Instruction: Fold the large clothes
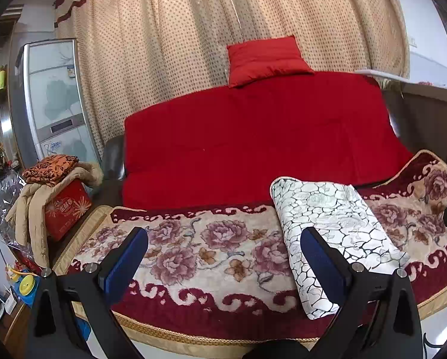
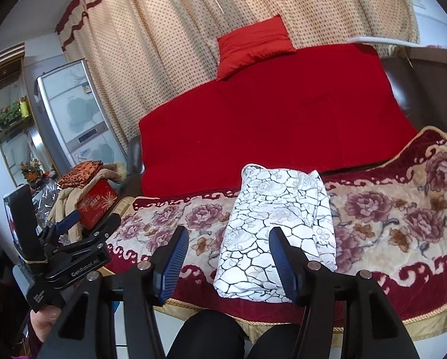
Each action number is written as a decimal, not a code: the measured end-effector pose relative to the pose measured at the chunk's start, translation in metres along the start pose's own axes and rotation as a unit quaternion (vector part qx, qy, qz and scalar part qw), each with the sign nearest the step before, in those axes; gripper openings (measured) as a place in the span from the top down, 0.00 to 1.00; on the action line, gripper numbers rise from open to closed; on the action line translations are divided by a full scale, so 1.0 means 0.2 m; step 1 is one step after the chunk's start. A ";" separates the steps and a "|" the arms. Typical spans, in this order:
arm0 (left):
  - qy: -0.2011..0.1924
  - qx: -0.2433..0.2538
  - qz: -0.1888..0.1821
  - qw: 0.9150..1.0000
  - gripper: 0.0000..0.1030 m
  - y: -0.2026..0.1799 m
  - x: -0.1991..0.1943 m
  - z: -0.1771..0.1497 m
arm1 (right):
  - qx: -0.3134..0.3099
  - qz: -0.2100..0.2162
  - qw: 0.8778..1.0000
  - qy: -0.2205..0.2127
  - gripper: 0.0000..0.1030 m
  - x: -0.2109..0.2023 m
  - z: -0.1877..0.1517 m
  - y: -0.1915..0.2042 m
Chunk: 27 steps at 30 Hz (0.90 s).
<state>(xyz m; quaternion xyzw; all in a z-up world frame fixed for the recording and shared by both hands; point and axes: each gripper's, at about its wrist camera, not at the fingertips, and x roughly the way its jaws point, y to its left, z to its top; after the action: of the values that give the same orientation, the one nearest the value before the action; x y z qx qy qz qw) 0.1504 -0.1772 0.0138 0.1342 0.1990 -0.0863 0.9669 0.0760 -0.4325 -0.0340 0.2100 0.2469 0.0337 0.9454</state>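
Left gripper: jaws spread wide, nothing between them, hovering over the floral blanket at the bed's near edge. From its view the folded white cloth sits off to its right, only its right finger overlapping the bundle's left edge.

White cloth: already a compact folded bundle, flat on the blanket, long axis running away from the person toward the red cover, near end at the bed's front edge.

Right gripper: released, about half spread, empty. The bundle's near end shows between its fingers, but pads look clear of the fabric. Right is the nearer hand and lines up with the long axis; left would have to shift right to reach
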 end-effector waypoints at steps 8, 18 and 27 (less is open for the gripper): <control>0.037 0.019 -0.003 0.999 0.01 -0.12 0.21 -0.03 | 0.030 -0.011 0.999 0.019 0.41 0.13 -0.03 -0.15; 0.067 0.041 0.001 0.997 0.01 -0.23 0.40 -0.04 | 0.069 -0.020 0.997 0.041 0.41 0.28 -0.03 -0.35; 0.084 0.047 -0.003 0.995 0.01 -0.28 0.50 -0.04 | 0.083 -0.024 0.995 0.052 0.41 0.37 -0.03 -0.42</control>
<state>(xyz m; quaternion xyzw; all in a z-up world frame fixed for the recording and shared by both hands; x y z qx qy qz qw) 0.2249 -0.2393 -0.0468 0.1860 0.2759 -0.0865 0.9390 0.1344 -0.4947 -0.1069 0.2795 0.3031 0.0011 0.9111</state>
